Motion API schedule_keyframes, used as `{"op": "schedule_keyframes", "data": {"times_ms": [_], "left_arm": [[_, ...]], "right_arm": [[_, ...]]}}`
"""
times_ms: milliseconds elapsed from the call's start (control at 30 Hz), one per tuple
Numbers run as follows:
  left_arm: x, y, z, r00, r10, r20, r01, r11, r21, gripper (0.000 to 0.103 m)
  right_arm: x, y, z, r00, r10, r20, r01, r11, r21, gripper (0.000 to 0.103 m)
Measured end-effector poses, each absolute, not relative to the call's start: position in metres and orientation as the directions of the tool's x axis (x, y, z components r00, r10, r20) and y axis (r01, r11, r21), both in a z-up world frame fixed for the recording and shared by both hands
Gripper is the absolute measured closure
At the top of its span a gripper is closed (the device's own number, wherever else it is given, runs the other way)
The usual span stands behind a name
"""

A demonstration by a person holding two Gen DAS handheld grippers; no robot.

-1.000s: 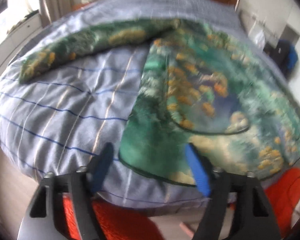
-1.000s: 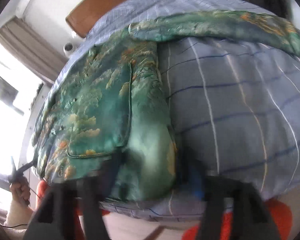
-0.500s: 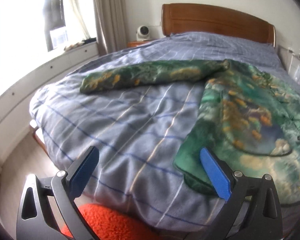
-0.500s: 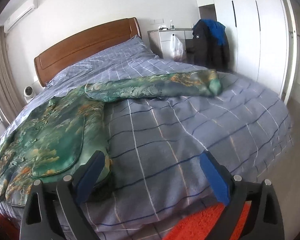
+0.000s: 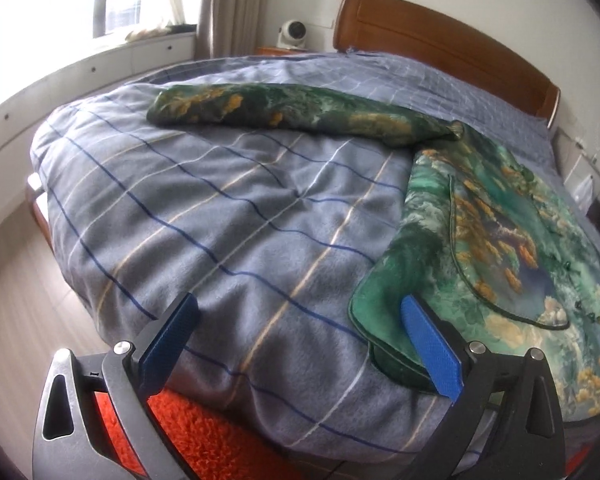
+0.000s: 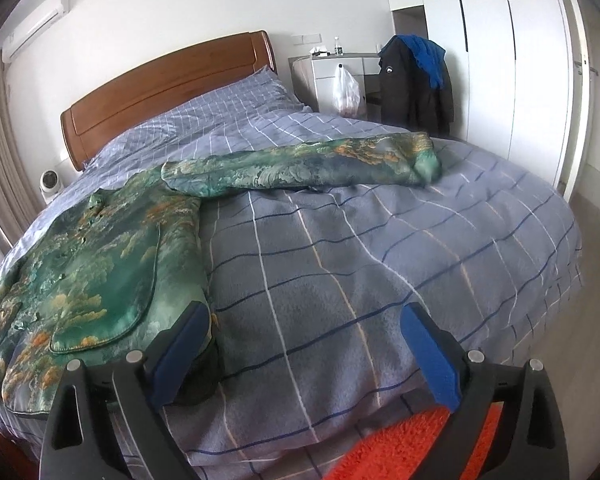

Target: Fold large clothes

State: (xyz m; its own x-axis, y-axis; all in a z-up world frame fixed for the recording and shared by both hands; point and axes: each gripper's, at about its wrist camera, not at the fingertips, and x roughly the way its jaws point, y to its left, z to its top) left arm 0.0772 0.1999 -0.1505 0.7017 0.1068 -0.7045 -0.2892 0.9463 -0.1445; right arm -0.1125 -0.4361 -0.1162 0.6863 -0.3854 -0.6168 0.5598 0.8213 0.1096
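While both grippers were low over the jacket's hem a second ago, they are now pulling back. The left gripper [image 5: 298, 344] and right gripper [image 6: 304, 344] are hanging wide open, holding nothing, so no fold is yet begun. Green patterned jacket [image 5: 500, 248] is lying flat on the blue checked bed [image 5: 228, 216], body at 3 o'clock in the left view, one sleeve [image 6: 300, 164] stretching toward 1 o'clock in the right view.

I am working in a home bedroom: bed [image 6: 380, 280] with wooden headboard [image 6: 168, 92], white wardrobe [image 6: 500, 40], curtains [image 5: 228, 4], wall air conditioner [image 6: 34, 24], jacket [image 6: 412, 84] draped nearby.
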Motion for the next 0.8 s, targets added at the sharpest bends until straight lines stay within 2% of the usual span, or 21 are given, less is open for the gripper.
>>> {"op": "schedule_keyframes", "data": {"times_ms": [167,567,800], "left_arm": [[0.0824,0.1910,-0.1537,0.681,0.140,-0.719,-0.288,0.954,-0.087,0.001],[0.0806,0.1936,-0.1566,0.683,0.115,-0.721,-0.301,0.944,-0.135,0.000],[0.0769,0.1884,-0.1501,0.688,0.145,-0.711,-0.297,0.950,-0.093,0.001]], "right_arm": [[-0.1136,-0.4356,-0.1157,0.687,-0.389,-0.614,0.562,0.820,0.109,0.007],[-0.1132,-0.4375,-0.1183,0.680,-0.389,-0.622,0.568,0.816,0.111,0.007],[-0.1119,-0.4378,-0.1202,0.672,-0.391,-0.629,0.572,0.813,0.106,0.007]]}}
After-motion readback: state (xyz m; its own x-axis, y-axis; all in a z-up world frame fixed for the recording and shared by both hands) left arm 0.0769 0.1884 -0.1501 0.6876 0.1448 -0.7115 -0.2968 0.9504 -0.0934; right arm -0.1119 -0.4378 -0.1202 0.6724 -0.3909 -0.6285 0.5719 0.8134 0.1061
